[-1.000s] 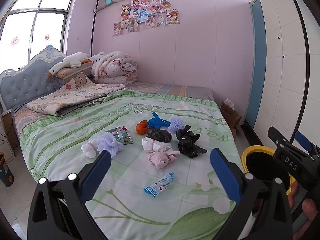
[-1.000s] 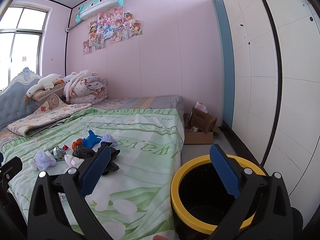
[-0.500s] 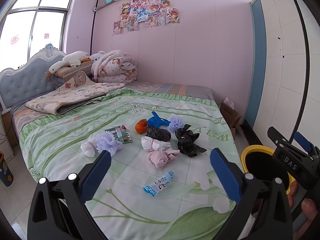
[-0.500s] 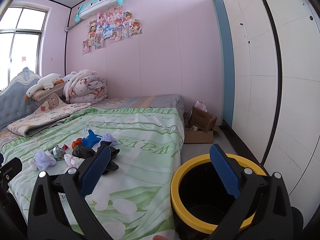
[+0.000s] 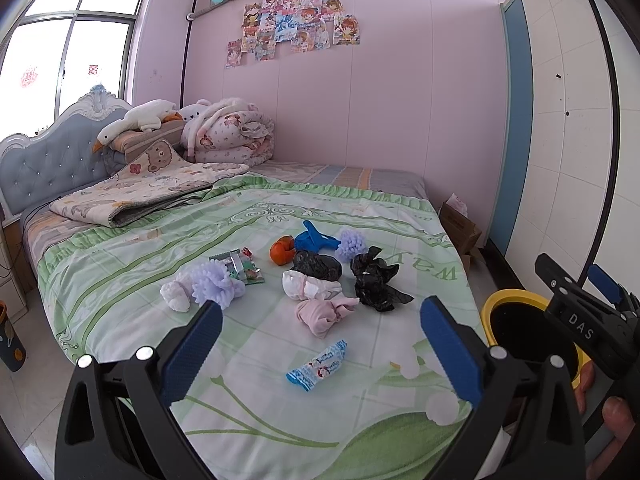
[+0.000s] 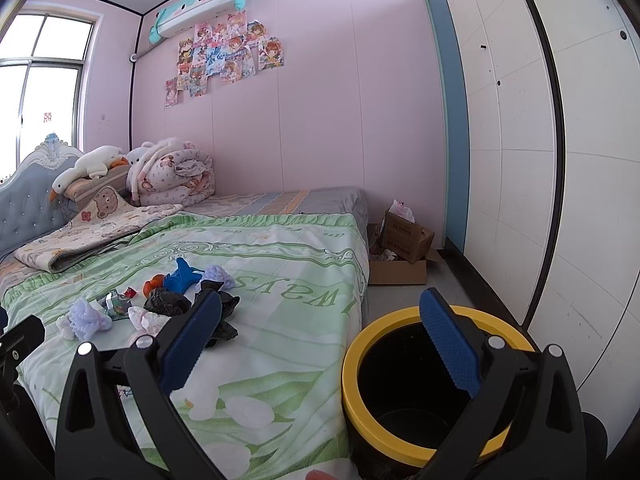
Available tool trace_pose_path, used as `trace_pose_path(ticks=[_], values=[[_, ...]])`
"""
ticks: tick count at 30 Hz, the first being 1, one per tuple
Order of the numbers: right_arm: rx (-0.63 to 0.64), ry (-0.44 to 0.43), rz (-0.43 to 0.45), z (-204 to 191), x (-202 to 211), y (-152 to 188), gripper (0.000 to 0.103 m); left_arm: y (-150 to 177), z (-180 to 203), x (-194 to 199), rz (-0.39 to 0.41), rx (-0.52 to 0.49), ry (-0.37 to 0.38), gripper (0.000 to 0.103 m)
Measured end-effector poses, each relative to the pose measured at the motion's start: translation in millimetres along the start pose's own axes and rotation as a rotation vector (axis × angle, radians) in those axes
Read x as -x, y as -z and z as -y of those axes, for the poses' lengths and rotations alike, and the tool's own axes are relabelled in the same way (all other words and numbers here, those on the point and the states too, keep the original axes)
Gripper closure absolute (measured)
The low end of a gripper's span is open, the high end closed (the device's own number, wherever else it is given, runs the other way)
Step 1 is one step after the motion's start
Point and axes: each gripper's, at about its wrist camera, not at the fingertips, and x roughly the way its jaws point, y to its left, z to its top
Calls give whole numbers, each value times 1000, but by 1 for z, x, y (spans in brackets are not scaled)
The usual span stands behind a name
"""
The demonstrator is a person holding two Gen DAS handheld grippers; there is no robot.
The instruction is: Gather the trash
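Trash lies in a cluster on the green bedspread (image 5: 132, 264): a blue-and-white wrapper (image 5: 317, 366) nearest, a pink wad (image 5: 324, 312), a white wad (image 5: 306, 285), black bags (image 5: 376, 280), lilac pom-poms (image 5: 216, 284), an orange piece (image 5: 282, 249) and a blue piece (image 5: 314, 237). A black bin with a yellow rim (image 6: 400, 456) stands on the floor at the bed's right corner. My left gripper (image 5: 320, 344) is open and empty, above the near bed edge. My right gripper (image 6: 320, 340) is open and empty, between bed and bin; it also shows in the left wrist view (image 5: 580, 320).
A folded quilt (image 5: 136, 196), pillows and a plush goose (image 5: 136, 120) sit at the headboard end. Cardboard boxes (image 6: 404, 248) stand on the floor by the far wall. A white wardrobe (image 6: 540, 160) runs along the right.
The left wrist view has shifted very slightly; the trash sits a touch higher in frame. The right gripper has not visibly moved.
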Motion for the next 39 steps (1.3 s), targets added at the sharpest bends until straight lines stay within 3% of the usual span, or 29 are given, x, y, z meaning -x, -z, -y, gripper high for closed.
trace_pose_path(ticks=[13, 22, 39], values=[[0, -2, -3, 0, -1, -2, 8, 0, -1, 0, -1, 1, 0, 7], [1, -4, -5, -5, -2, 19, 8, 6, 1, -1, -8, 4, 6, 7], [1, -8, -19, -7, -8, 14, 8, 6, 1, -6, -53, 11, 7, 7]])
